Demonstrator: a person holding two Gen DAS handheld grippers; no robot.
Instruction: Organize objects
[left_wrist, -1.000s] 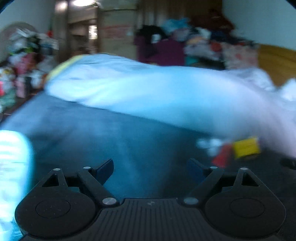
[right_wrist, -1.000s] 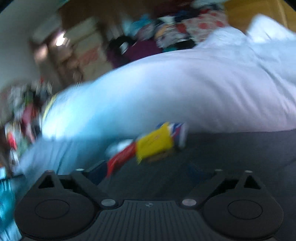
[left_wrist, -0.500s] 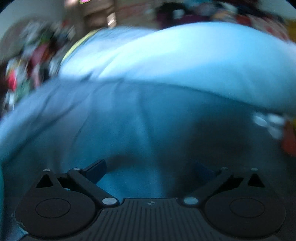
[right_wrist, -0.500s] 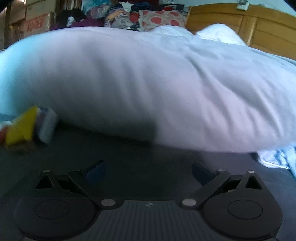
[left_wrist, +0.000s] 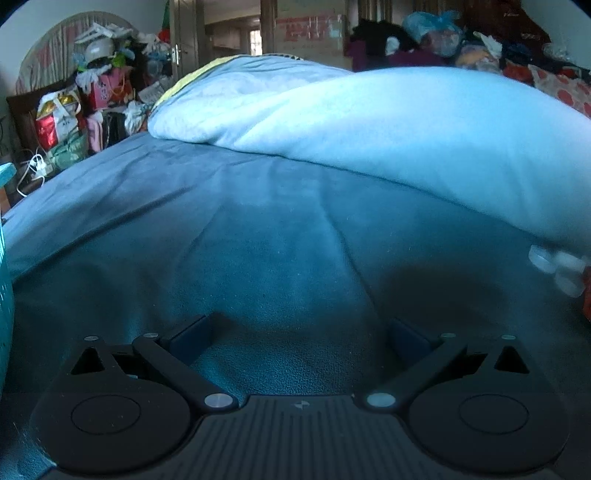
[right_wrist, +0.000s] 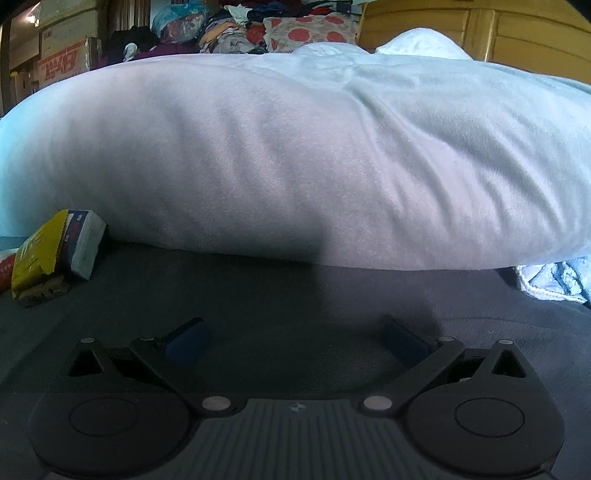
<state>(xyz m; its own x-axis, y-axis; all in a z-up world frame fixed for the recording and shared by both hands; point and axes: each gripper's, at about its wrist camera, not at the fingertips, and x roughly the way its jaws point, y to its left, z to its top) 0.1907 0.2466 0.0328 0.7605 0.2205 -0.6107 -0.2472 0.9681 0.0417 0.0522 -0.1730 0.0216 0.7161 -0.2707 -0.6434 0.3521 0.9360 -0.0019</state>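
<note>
Both views steadied; yellow box shifted left, fingers spread.

Both fisheye views are looking dim with a cold blue cast, and straight lines are bending toward dark rounded corners. A soft shadow is falling across the bedspread and up the duvet. White objects at the right edge are smearing
</note>
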